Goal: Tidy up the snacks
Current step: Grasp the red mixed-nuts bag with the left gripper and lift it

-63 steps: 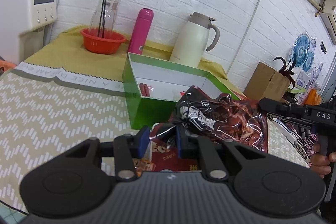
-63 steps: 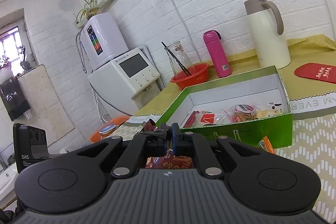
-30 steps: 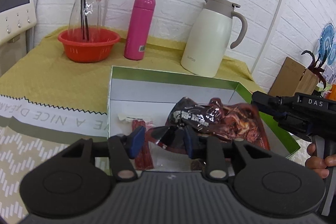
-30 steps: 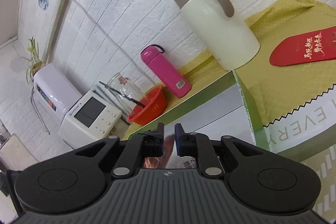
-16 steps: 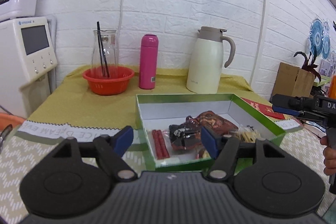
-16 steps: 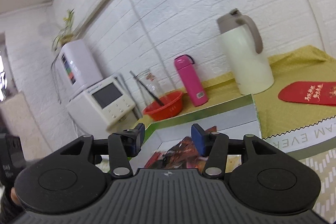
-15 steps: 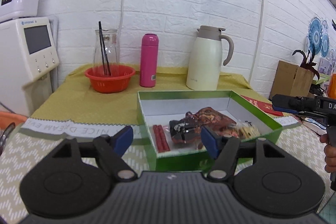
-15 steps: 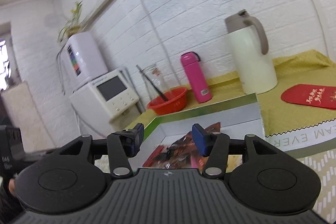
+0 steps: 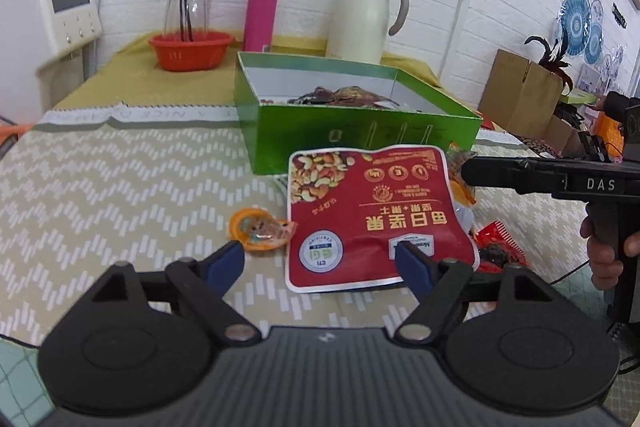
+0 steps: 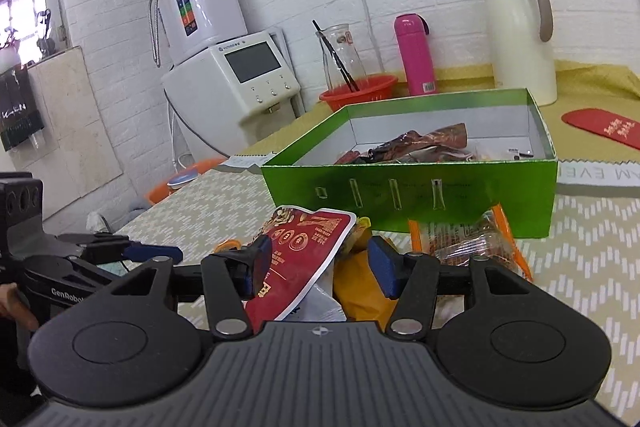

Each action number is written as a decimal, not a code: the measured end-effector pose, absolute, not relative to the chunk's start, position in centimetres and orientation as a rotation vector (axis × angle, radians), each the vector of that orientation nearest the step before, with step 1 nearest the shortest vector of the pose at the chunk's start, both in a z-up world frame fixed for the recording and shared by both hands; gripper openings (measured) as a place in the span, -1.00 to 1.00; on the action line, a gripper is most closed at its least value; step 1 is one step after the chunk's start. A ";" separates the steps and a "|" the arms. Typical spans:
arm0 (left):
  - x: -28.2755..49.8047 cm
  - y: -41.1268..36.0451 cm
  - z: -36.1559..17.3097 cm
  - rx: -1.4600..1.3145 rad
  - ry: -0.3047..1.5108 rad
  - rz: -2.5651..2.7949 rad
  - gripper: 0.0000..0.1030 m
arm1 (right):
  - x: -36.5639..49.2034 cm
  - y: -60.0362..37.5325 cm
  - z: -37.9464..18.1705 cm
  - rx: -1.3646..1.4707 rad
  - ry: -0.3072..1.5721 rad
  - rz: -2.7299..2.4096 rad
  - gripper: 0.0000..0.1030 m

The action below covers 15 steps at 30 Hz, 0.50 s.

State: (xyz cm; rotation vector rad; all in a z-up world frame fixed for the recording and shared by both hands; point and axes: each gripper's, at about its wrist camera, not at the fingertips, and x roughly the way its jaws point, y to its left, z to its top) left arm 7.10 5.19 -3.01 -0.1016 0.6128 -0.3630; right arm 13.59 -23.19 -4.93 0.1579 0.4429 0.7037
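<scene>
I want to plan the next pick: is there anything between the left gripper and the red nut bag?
Nothing visible. The left gripper, jaws open, points straight at the red nut bag, which lies on top of the pile. The orange snack lies beside it, off the path.

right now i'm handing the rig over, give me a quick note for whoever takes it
Left gripper: open, holding nothing, jaws just opened wider, hovering at the near edge of the red nut pouch.
Right gripper: open, holding nothing, over the same pile.
Done: dark shiny snack bag lies in the green box.
Left: nut pouch, small orange packet, orange-edged clear packet and other wrappers lie on the table in front of the box.
</scene>
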 end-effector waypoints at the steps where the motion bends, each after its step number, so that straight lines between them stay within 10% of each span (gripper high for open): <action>1: 7.5 5.3 -3.3 -0.129 0.633 -0.370 0.51 | 13.9 -23.2 -5.1 0.186 0.459 0.708 0.78; 11: 9.1 5.5 -4.6 -0.254 0.689 -0.408 0.59 | 16.6 -22.5 -6.6 0.414 0.562 0.769 1.00; 15: 9.6 5.4 -4.6 -0.253 0.684 -0.416 0.61 | 16.5 -21.4 -6.1 0.369 0.561 0.827 0.30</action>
